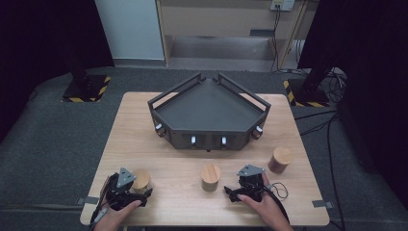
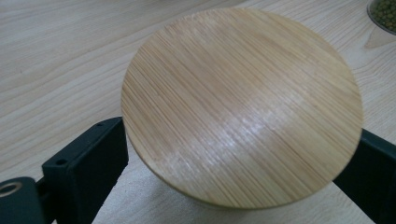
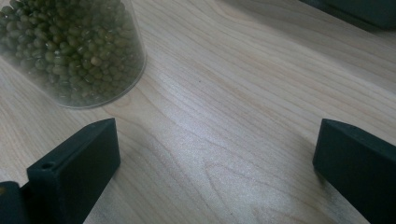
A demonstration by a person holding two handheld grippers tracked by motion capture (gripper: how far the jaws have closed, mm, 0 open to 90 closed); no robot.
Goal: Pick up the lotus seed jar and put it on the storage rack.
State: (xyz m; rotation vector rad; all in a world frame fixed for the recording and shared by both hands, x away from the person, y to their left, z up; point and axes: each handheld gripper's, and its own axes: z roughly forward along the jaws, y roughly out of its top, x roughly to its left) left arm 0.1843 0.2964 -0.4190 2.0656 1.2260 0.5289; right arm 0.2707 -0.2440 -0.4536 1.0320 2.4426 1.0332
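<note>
Three clear jars with round bamboo lids stand along the near part of the wooden table (image 1: 168,154). My left gripper (image 1: 134,190) is open, its jaws on either side of the left jar (image 1: 141,179); in the left gripper view the jar's lid (image 2: 240,105) spans the gap between the jaws of my left gripper (image 2: 231,135). The middle jar (image 1: 210,177) holds green beans, and my right gripper (image 1: 238,187) stands open just right of it. In the right gripper view the bean jar (image 3: 79,51) sits up and left of my right gripper (image 3: 217,135), with bare wood between the jaws.
A dark angular tray (image 1: 209,113) with raised rails and small knobs fills the middle and back of the table; its edge (image 3: 364,9) is seen from the right gripper. The third jar (image 1: 280,160), with reddish-brown contents, stands at the right. A corner of the bean jar (image 2: 385,14) appears beyond the left jar.
</note>
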